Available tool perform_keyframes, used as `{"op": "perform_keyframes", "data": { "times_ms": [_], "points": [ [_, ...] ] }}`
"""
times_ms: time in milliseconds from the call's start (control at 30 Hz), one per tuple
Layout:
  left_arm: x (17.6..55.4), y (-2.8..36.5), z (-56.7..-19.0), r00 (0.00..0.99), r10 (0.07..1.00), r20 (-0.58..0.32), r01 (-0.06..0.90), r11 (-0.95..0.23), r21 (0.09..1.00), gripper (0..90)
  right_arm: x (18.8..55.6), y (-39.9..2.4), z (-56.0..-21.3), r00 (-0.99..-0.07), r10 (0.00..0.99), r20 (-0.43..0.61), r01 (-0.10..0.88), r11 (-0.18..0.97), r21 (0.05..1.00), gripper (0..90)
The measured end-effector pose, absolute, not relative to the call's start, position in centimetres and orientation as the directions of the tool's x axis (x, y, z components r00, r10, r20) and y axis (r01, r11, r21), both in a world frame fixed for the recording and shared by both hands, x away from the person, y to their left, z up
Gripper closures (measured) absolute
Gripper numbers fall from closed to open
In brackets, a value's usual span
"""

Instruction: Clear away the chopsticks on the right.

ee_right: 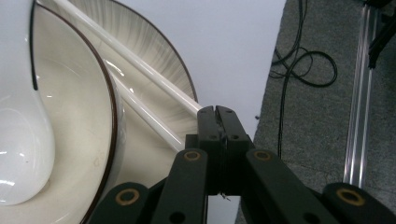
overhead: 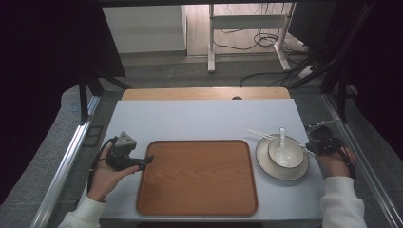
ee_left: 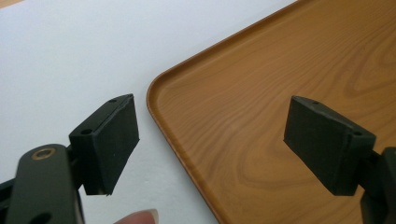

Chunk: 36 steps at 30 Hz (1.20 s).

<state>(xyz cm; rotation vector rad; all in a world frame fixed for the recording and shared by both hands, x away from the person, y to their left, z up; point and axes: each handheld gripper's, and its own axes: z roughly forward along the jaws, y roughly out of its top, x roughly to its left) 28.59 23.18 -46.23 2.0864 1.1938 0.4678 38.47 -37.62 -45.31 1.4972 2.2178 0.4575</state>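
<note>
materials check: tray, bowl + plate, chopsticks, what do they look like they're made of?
Tray: looks like wood or a wood-look laminate, satin finish; grain lines run across it in the left gripper view.
Bowl and plate: likely glazed ceramic, cream with a dark rim line; glossy highlights.
Chopsticks: smooth, glossy white, plastic or ceramic; the look doesn't settle which.
</note>
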Motion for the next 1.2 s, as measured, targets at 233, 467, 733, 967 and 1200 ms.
{"op": "perform_keyframes", "data": {
  "times_ms": [233,467,733,967,1200],
  "points": [
    [28.6,23.7,-45.8,0.506,0.862,-0.032,0.611,-0.332,0.719,17.3,38.5,-38.4,-43.8,-0.367,0.912,-0.184,0.766,0.409,0.495,58.9],
    [28.4,23.6,-45.7,0.510,0.860,-0.028,0.608,-0.336,0.719,17.3,39.9,-38.7,-43.1,-0.473,0.849,-0.234,0.770,0.528,0.359,52.7],
    [28.3,23.8,-45.6,0.506,0.862,-0.028,0.608,-0.333,0.721,17.3,41.4,-39.0,-44.3,-0.573,0.788,-0.224,0.748,0.615,0.248,53.2],
    [28.4,23.6,-45.7,0.511,0.859,-0.028,0.607,-0.338,0.719,17.3,41.7,-39.0,-44.9,-0.618,0.756,-0.217,0.726,0.654,0.212,54.4],
    [28.5,23.5,-45.8,0.511,0.859,-0.027,0.608,-0.339,0.718,17.3,42.3,-38.7,-45.8,-0.665,0.713,-0.223,0.693,0.700,0.172,58.4]
  ]
}}
